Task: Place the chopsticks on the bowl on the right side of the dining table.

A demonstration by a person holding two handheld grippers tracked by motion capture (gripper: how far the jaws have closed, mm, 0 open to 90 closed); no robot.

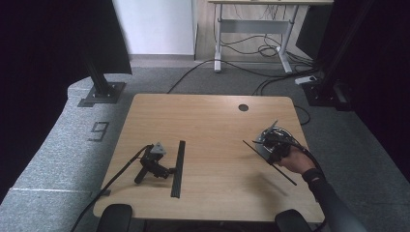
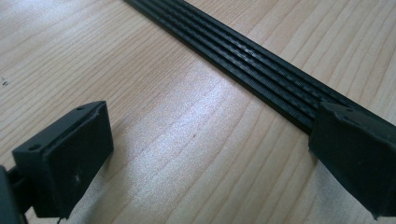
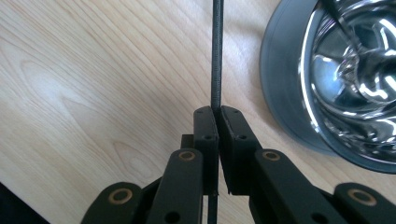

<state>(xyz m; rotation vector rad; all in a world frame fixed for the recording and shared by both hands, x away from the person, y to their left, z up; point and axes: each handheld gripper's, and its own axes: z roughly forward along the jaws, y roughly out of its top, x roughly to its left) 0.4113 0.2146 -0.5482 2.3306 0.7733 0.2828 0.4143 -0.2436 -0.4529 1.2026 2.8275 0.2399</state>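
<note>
Your right tongs [image 3: 216, 122] are clamped tight on a thin strip [image 3: 216, 56] held above the surface [image 1: 212, 121] beside the lamp [image 3: 345, 79]; keep it level, while your left tongs [image 2: 205, 154], gaping empty, lie against the ribbed strip [image 1: 178, 168].

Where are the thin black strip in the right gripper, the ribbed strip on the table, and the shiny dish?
thin black strip [image 3: 216, 56], right gripper view, shaft above the shut jaws.
ribbed strip [image 2: 243, 60], left gripper view, grooved top face.
shiny dish [image 3: 355, 70], right gripper view, reflective inside.
</note>
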